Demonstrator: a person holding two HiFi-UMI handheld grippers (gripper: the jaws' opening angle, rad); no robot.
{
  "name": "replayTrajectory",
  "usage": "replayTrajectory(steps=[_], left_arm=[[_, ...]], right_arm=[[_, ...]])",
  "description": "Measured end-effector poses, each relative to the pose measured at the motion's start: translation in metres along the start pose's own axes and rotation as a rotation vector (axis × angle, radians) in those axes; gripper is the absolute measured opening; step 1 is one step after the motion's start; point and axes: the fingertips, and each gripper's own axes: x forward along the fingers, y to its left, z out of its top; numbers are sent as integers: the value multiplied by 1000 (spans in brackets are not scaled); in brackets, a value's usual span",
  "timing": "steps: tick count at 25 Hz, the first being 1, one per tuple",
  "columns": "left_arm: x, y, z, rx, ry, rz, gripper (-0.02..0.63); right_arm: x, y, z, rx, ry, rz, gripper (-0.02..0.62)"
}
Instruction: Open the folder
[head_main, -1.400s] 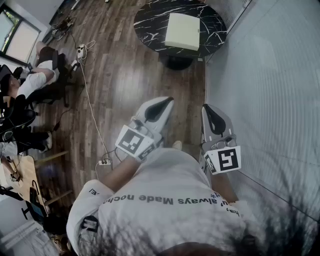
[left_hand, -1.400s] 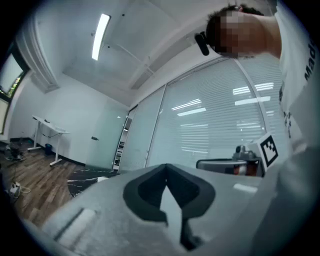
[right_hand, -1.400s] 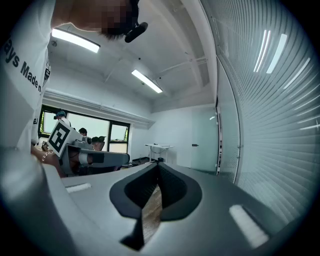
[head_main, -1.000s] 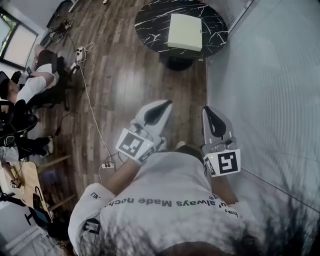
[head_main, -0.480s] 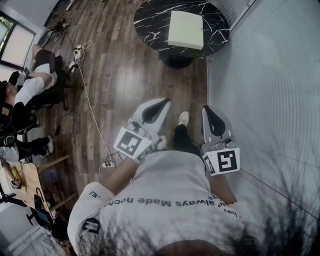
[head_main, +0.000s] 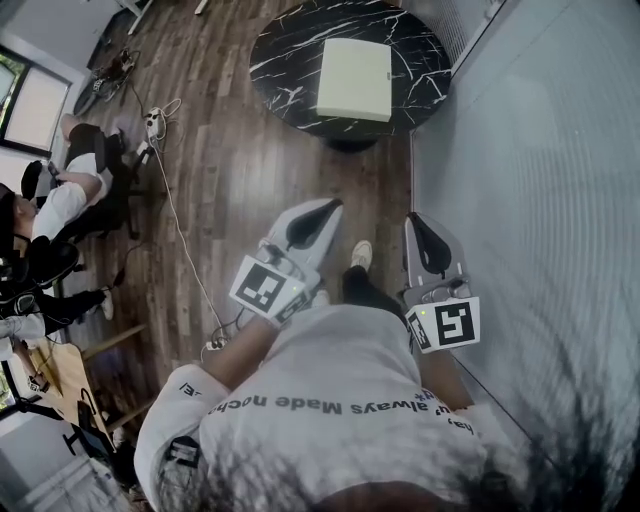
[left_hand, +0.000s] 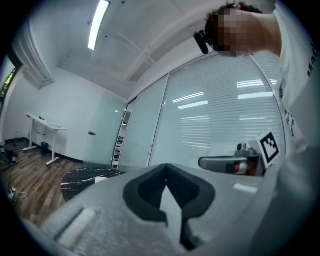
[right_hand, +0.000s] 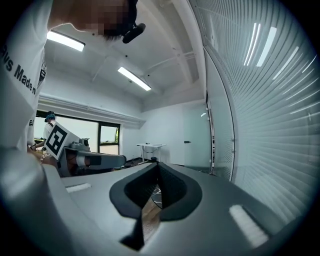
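From the head view: left claw (head_main: 333, 205) and right claw (head_main: 412, 219) side by side in front of a white printed T-shirt (head_main: 340, 380), tips pointing away from the body, each pair of jaws pressed together on nothing. Well ahead of both tips, a pale cream square folder (head_main: 354, 80), lying flat on a round black marble-patterned table (head_main: 285, 60). Beneath the claws, dark wood plank floor (head_main: 240, 170); between them, a light shoe (head_main: 362, 254). Just right of the right claw, a frosted glass wall with horizontal slats (head_main: 540, 200). Far to the left of the left claw, a seated person (head_main: 70, 185) and a white power strip (head_main: 157, 125) with its cable.

From the left gripper view: jaws closed tip to tip, empty. Table and folder low and far off, ahead and left of the tips, the folder only a small pale patch. Right claw's grey body close by on the right.

From the right gripper view: jaws likewise together, gripping nothing. Left claw nearby on the left. Far beyond the tips, a white desk (right_hand: 150, 146) by the back wall.
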Motion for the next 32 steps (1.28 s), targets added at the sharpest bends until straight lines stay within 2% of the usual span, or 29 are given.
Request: replayTrajectory(steps=[8, 17, 26, 32], left_arm=[[106, 16, 0, 3, 7, 24, 3], [168, 43, 3, 22, 32, 56, 3], [208, 113, -1, 0, 35, 79, 3], [240, 193, 10, -4, 28, 87, 3]], right_arm=[[33, -95, 10, 2, -24, 23, 2], [71, -156, 10, 11, -5, 42, 2], [146, -183, 2, 14, 19, 55, 2], [233, -195, 9, -10, 51, 74, 2]])
